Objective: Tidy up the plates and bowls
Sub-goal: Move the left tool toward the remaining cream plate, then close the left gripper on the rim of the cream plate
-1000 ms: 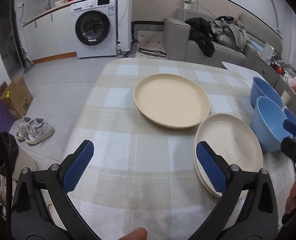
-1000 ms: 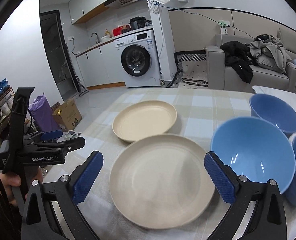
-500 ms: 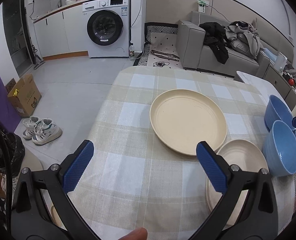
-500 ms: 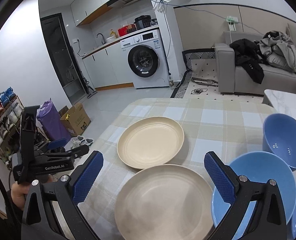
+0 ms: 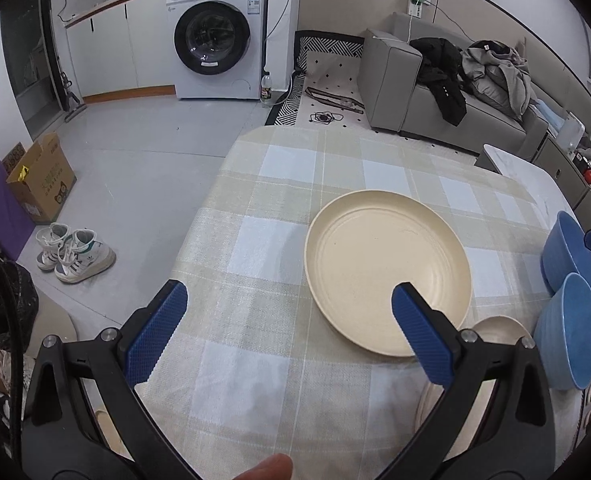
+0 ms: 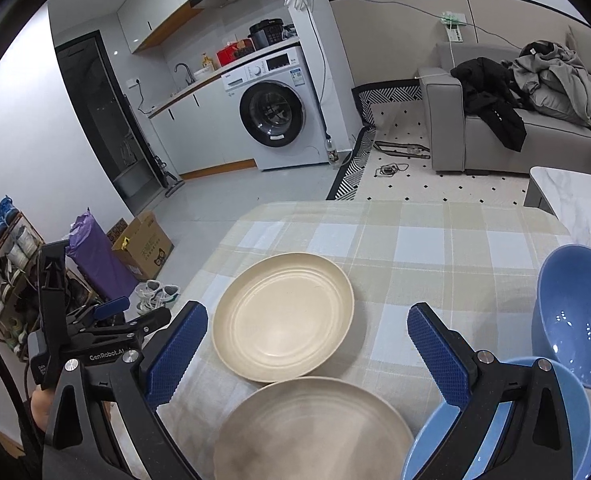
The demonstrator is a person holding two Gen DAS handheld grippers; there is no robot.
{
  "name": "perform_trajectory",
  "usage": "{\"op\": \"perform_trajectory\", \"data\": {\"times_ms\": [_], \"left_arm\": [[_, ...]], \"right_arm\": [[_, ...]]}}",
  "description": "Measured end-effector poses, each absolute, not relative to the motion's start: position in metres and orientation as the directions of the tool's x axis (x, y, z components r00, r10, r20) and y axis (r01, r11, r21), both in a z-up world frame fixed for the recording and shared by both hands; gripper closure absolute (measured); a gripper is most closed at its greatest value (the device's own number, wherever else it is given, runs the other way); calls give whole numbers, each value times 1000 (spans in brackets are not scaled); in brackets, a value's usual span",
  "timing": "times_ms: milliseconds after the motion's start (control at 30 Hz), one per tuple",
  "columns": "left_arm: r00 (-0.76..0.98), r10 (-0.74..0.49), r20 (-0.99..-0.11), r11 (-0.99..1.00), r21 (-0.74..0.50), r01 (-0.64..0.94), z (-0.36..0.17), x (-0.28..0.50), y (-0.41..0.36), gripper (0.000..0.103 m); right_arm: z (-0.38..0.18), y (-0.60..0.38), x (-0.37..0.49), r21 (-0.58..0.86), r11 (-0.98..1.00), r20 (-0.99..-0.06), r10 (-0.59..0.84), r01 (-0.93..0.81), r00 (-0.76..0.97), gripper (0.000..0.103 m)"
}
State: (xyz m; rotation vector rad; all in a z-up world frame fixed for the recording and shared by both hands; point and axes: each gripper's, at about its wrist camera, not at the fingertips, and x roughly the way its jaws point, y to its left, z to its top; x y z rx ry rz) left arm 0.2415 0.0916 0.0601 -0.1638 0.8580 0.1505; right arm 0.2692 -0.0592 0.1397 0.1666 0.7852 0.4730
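Note:
A cream plate [image 5: 387, 276] [image 6: 283, 326] lies alone on the checked tablecloth [image 5: 295, 184]. A stack of cream plates [image 6: 315, 428] sits nearer me, partly hidden behind my left gripper's right finger in the left wrist view [image 5: 499, 328]. Three blue bowls [image 5: 571, 328] [image 6: 575, 312] stand at the right. My left gripper [image 5: 287, 328] is open and empty above the near table edge. My right gripper [image 6: 307, 348] is open and empty above the plate stack; the left gripper also shows at its left [image 6: 99, 336].
The table's left edge drops to a grey floor with sneakers [image 5: 75, 252] and a cardboard box [image 5: 39, 176]. A washing machine [image 5: 215, 40] and a grey sofa [image 5: 455, 92] stand beyond. A white marble table [image 6: 575, 200] adjoins at the right.
Both grippers have drawn back and up from the table. The plates and bowls now sit lower and farther in both views. Nothing on the table moved.

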Motion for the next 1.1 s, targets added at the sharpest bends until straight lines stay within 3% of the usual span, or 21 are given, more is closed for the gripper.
{"op": "perform_trajectory", "data": {"times_ms": [167, 267, 333, 433, 500, 633, 1100], "left_arm": [[617, 34, -786, 975, -109, -193, 38, 269, 95, 1], [595, 11, -804, 973, -129, -192, 23, 282, 97, 2], [582, 2, -813, 974, -130, -185, 14, 290, 97, 15], [553, 2, -833, 979, -111, -172, -1, 301, 93, 24], [544, -15, -839, 978, -124, -165, -9, 306, 92, 29], [540, -41, -840, 974, -153, -165, -22, 316, 90, 31], [496, -57, -867, 967, -170, -187, -57, 343, 91, 38]], "right_arm": [[121, -53, 291, 314, 890, -678, 454, -332, 577, 2], [107, -48, 302, 319, 889, -704, 454, -328, 547, 8], [96, -44, 308, 319, 890, -720, 452, -327, 527, 14], [83, -40, 315, 316, 891, -745, 446, -326, 497, 25], [75, -38, 320, 310, 897, -758, 433, -314, 488, 27], [56, -33, 330, 299, 910, -796, 404, -288, 451, 39], [20, -17, 354, 282, 930, -852, 355, -234, 385, 39]]}}
